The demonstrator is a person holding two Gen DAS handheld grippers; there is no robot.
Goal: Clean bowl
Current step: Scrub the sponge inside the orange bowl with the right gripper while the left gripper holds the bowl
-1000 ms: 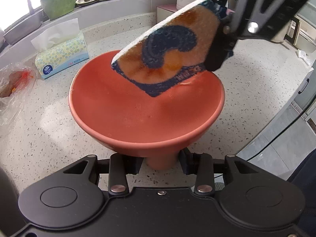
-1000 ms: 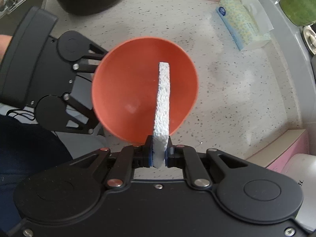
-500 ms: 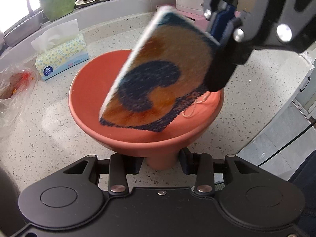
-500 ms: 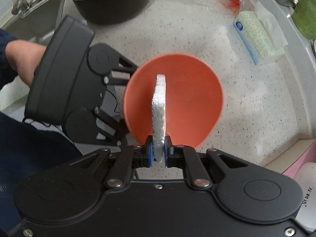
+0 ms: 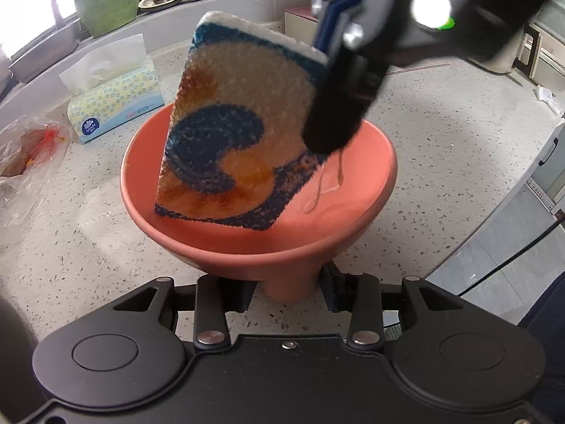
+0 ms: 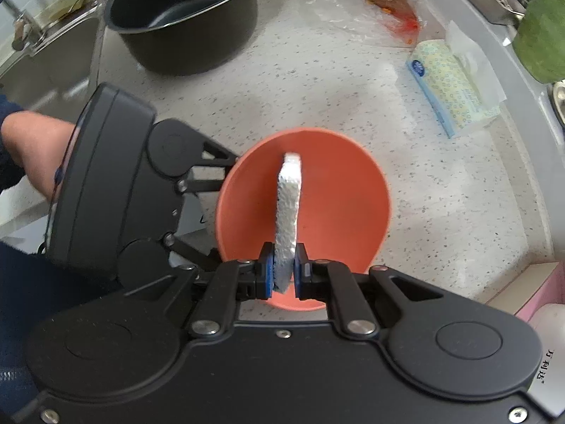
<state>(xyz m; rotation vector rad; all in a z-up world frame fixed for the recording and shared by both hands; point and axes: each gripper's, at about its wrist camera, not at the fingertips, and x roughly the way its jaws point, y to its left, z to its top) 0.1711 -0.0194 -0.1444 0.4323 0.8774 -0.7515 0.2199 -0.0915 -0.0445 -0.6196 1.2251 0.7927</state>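
An orange footed bowl (image 5: pixel 346 226) stands on the speckled counter, and my left gripper (image 5: pixel 287 289) is shut on its foot. My right gripper (image 6: pixel 284 272) is shut on a sponge (image 6: pixel 289 205), seen edge-on as a white strip over the bowl (image 6: pixel 346 205). In the left wrist view the sponge (image 5: pixel 233 152) shows a blue and orange face. It stands steeply, its lower edge down inside the bowl near the inner wall. The right gripper (image 5: pixel 326 113) grips its upper right corner. A thin thread hangs from the sponge.
A tissue pack (image 5: pixel 113 106) and a crumpled plastic bag (image 5: pixel 28 155) lie on the counter beyond the bowl. A black pot (image 6: pixel 187 17) stands beside a sink (image 6: pixel 46 56). A person's forearm (image 6: pixel 31 148) is behind the left gripper. The counter edge runs close on the right.
The sponge has swung from slanting above the bowl to standing steeply with its lower edge inside it. The bowl and my left gripper have stayed put.
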